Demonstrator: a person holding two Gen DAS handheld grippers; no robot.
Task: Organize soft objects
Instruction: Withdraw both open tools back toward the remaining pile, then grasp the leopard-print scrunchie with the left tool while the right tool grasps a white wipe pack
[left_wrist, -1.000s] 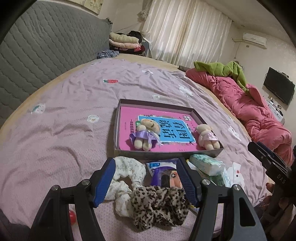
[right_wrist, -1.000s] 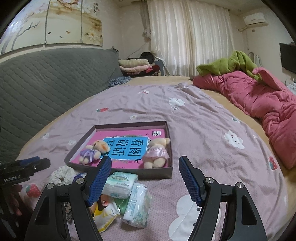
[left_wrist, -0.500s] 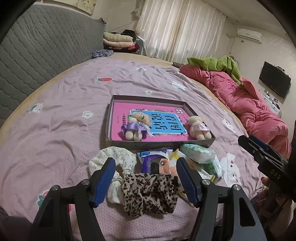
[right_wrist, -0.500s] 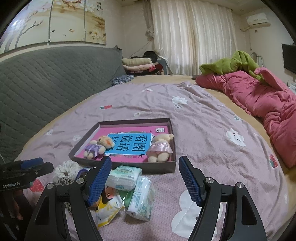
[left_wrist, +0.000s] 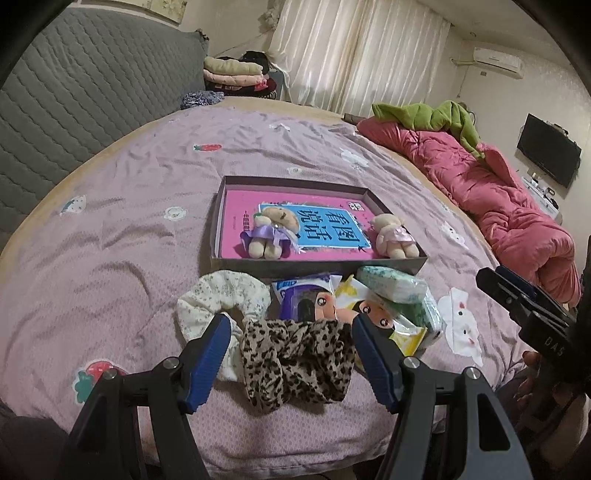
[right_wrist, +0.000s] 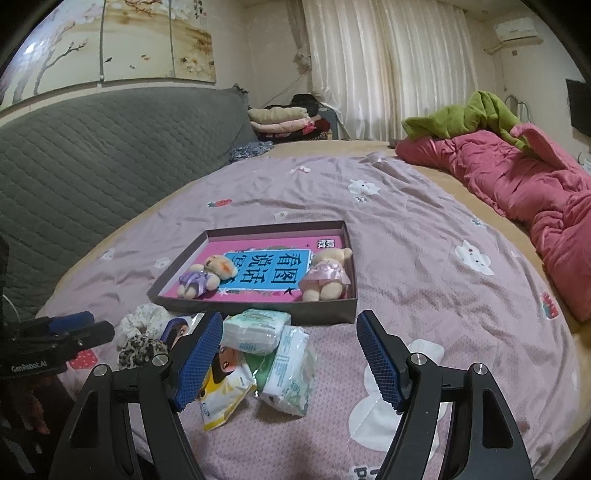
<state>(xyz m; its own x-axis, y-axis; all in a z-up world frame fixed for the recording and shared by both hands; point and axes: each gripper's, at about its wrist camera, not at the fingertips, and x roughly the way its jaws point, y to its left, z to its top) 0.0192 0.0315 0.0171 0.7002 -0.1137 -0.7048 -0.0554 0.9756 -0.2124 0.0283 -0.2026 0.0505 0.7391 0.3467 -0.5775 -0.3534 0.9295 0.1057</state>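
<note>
A shallow grey box (left_wrist: 218, 214) (right_wrist: 332, 312) on the bed holds a pink book and two small teddy bears, one in purple (left_wrist: 269, 236) (right_wrist: 205, 275) and one in pink (left_wrist: 393, 240) (right_wrist: 327, 277). In front of the box lie a leopard scrunchie (left_wrist: 295, 363) (right_wrist: 138, 350), a white floral scrunchie (left_wrist: 225, 297) (right_wrist: 146, 317) and several tissue packs (left_wrist: 391, 288) (right_wrist: 258, 326). My left gripper (left_wrist: 290, 349) is open, its jaws on either side of the leopard scrunchie, empty. My right gripper (right_wrist: 291, 354) is open and empty above the tissue packs.
A pink quilt (left_wrist: 498, 199) (right_wrist: 524, 184) with a green blanket lies along the bed's right side. A grey padded headboard (left_wrist: 74, 92) (right_wrist: 92, 147) runs on the left. Folded clothes (right_wrist: 280, 120) are stacked at the far end. The bed's front edge is close below the grippers.
Both grippers have drawn back slightly toward the bed's front edge, so the box and soft things sit farther off. Both stay open; nothing was grasped.
</note>
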